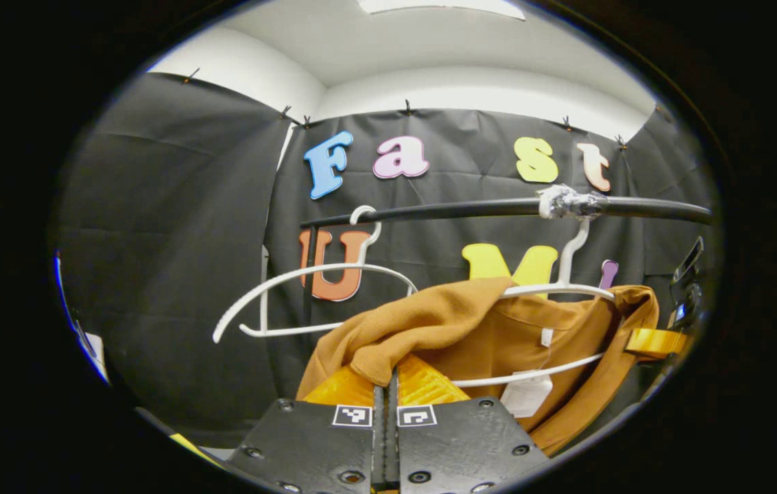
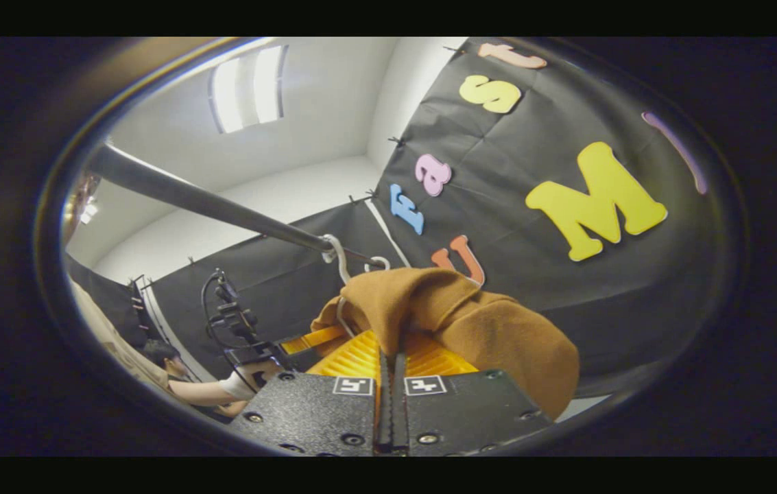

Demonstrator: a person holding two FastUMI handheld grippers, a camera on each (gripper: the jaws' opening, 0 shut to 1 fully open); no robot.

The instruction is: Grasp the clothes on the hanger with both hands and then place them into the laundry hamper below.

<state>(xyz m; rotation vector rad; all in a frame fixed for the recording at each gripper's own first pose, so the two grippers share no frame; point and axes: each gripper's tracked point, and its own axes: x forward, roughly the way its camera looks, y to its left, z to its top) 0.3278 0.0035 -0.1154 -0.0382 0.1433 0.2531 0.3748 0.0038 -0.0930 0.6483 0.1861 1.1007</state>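
A brown garment (image 1: 498, 329) hangs on a white hanger (image 1: 559, 288) from a black rail (image 1: 457, 209). My left gripper (image 1: 389, 376) is shut on a fold of its near shoulder, which is pulled off the hanger's end. My right gripper (image 1: 659, 339) grips the garment's other shoulder at the far right edge. In the right gripper view, my right gripper (image 2: 391, 346) is shut on the brown garment (image 2: 505, 329), which bunches over its fingers. The left gripper (image 2: 306, 339) and the hand (image 2: 244, 384) holding it show beyond the cloth. The hanger's hook (image 2: 335, 255) sits on the rail (image 2: 210, 199).
An empty white hanger (image 1: 306, 274) hangs on the rail to the left of the garment. A taped lump (image 1: 563, 201) wraps the rail above the garment's hanger. A person (image 2: 155, 363) is low at the left of the right gripper view.
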